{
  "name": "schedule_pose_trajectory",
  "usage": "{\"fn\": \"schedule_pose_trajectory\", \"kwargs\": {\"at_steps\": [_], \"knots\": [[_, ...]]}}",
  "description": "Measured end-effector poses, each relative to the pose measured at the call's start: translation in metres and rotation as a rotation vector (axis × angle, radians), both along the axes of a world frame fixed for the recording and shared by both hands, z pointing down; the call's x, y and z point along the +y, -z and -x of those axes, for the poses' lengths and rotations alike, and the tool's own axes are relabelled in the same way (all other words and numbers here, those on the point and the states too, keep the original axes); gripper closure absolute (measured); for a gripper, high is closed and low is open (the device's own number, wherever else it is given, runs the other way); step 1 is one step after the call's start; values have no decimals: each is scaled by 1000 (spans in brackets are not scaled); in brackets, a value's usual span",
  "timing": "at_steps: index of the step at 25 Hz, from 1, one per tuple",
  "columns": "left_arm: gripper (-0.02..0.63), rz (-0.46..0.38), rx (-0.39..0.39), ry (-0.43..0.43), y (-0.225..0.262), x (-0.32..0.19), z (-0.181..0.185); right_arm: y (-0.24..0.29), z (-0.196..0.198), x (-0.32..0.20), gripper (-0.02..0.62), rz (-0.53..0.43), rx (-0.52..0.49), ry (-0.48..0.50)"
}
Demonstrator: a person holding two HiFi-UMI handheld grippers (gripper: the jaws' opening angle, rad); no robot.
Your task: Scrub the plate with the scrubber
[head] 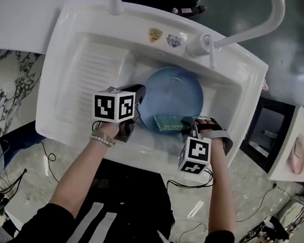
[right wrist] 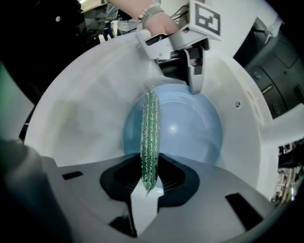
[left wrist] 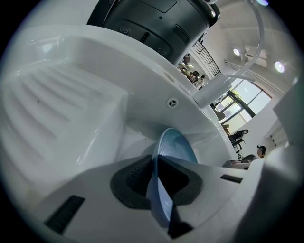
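- Head view: round pale-blue plate (head: 174, 93) is clamped at its left rim by the left gripper (head: 139, 103).
- Along the near rim, a flat green scrubber (head: 168, 123) is held pinched by the right gripper (head: 188, 125).

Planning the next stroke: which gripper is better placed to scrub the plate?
Right. The right gripper is shut on the scrubber, held over the plate. The left gripper is clamped on the plate's rim, steadying it.
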State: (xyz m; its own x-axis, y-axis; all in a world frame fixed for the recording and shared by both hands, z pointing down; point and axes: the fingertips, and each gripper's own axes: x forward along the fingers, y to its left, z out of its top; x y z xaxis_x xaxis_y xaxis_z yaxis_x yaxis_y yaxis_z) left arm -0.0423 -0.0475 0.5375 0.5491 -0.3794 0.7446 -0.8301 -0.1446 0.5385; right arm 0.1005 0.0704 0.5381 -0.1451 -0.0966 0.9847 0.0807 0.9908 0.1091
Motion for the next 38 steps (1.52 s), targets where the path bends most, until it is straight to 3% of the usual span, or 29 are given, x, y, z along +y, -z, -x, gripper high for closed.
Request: {"fn": "schedule_pose_trajectory", "kwargs": {"at_steps": [6,9,15,20,27,32,38], "knots": [[574,3,-1,2,-1,1,1,0,-27,-64,503,-179,54,-340],[574,0,-4,3,0,0,0,-9,-36,-84,503,-231,103,-401],[574,-3,-2,-6,0,0,0,-18,-33,-104,503,-287,89,-535],[574,2,3,7,-1,1,1,-25,-30,-98,503,-273,120,-580],[574,2,-4,-2,-3,3,0,-29,-29,-61,503,-181,169,-508],[574,2,10,4,-1,3,0,-25,-21,-23,503,-69,146,-510],[574,-2,19,2,0,2,-2,-15,1,11,503,79,96,-436]]}}
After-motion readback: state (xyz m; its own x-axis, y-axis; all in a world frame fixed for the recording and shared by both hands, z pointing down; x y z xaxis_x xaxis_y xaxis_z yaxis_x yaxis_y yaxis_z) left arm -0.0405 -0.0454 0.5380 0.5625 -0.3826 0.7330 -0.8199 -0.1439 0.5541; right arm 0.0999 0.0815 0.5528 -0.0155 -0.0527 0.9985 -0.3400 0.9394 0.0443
